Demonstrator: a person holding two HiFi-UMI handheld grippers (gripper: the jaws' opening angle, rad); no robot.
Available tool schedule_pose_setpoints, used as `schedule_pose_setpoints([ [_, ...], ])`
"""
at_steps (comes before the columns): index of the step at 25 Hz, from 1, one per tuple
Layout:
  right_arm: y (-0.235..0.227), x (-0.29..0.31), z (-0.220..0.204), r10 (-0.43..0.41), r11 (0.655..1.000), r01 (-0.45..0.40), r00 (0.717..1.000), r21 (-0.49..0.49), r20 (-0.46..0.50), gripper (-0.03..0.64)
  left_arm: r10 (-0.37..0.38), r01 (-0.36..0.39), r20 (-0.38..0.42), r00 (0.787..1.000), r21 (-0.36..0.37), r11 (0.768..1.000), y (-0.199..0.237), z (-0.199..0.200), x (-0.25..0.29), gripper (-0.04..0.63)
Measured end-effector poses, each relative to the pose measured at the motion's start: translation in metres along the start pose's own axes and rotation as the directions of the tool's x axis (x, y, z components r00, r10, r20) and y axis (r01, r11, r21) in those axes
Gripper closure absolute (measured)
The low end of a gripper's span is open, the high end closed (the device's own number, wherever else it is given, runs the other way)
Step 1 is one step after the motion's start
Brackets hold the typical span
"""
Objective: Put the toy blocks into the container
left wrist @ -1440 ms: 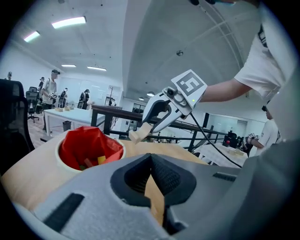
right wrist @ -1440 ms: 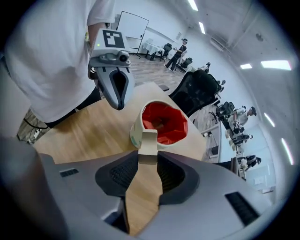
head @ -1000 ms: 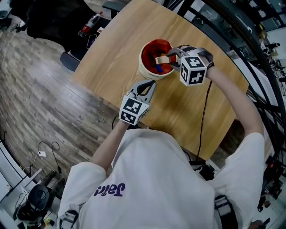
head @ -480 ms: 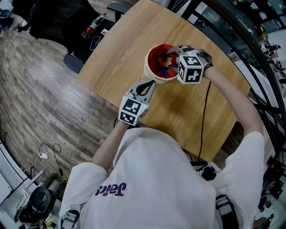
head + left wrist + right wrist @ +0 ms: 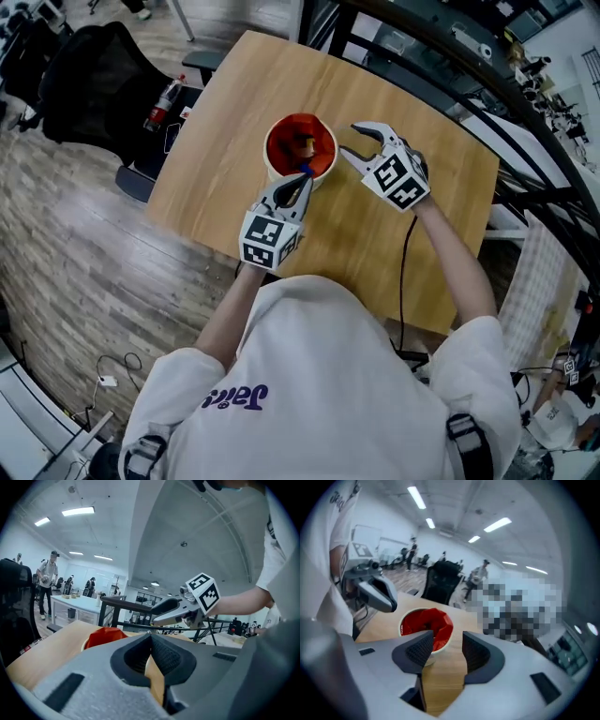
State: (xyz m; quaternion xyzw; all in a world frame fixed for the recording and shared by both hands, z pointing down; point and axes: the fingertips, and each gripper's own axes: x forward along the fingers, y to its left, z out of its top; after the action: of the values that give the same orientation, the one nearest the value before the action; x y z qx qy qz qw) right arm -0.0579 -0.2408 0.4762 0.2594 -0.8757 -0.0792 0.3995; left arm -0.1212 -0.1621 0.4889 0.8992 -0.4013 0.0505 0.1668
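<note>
Our left gripper (image 5: 298, 185) is pressed together and empty at the container's 6 o'clock. Our right gripper (image 5: 351, 139), at its 3 o'clock, has just spread open and holds nothing. The container (image 5: 269, 161) holds toy blocks (image 5: 302, 145). No loose ones show on the table (image 5: 234, 103), so we judge the job nearly done.

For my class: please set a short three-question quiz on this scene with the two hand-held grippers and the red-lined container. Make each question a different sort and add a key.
1. True or false: the right gripper holds a toy block.
2. Multiple choice: the toy blocks lie A) on the floor, B) inside the container, C) spread over the bare tabletop.
3. Short answer: which gripper has its jaws together?
Key: 1. False: its jaws have just been opening and stand apart with nothing between them. 2. B. 3. The left gripper.
</note>
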Motion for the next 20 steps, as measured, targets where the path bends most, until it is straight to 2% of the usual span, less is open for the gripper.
schedule_pose_setpoints([
  [1,-0.004,-0.016,-0.006,-0.075,0.991,0.069,0.996,0.116,0.041,0.422,-0.018,0.018,0.007,1.000,0.015,1.000,-0.008,0.005,0.003,0.588],
  [2,-0.008,-0.033,-0.015,-0.156,0.963,0.136,0.985,0.234,0.070,0.440,-0.044,0.043,0.015,0.999,0.040,0.998,-0.017,0.011,0.008,0.588],
  [4,-0.015,-0.067,-0.041,-0.311,0.865,0.248,0.947,0.435,0.078,0.456,-0.097,0.094,0.032,0.995,0.090,0.992,-0.035,0.025,0.022,0.588],
  [5,-0.015,-0.083,-0.055,-0.376,0.812,0.294,0.925,0.505,0.065,0.459,-0.116,0.111,0.039,0.992,0.104,0.988,-0.045,0.030,0.029,0.588],
  [8,-0.009,-0.124,-0.093,-0.530,0.649,0.403,0.848,0.645,0.004,0.494,-0.163,0.154,0.054,0.985,0.139,0.978,-0.070,0.046,0.048,0.588],
  [10,-0.004,-0.146,-0.104,-0.608,0.557,0.449,0.793,0.698,-0.025,0.522,-0.191,0.180,0.056,0.980,0.163,0.970,-0.084,0.056,0.061,0.588],
  [12,0.001,-0.163,-0.107,-0.665,0.501,0.484,0.745,0.718,-0.038,0.543,-0.212,0.199,0.061,0.975,0.173,0.965,-0.098,0.062,0.073,0.588],
  [16,0.011,-0.195,-0.102,-0.749,0.415,0.530,0.661,0.739,-0.054,0.591,-0.249,0.233,0.068,0.966,0.186,0.955,-0.128,0.067,0.089,0.588],
  [18,0.016,-0.208,-0.104,-0.773,0.374,0.538,0.631,0.755,-0.066,0.600,-0.254,0.234,0.076,0.964,0.207,0.950,-0.144,0.068,0.093,0.588],
  [20,0.017,-0.220,-0.109,-0.789,0.358,0.560,0.610,0.747,-0.079,0.601,-0.255,0.230,0.087,0.963,0.231,0.946,-0.158,0.067,0.095,0.588],
])
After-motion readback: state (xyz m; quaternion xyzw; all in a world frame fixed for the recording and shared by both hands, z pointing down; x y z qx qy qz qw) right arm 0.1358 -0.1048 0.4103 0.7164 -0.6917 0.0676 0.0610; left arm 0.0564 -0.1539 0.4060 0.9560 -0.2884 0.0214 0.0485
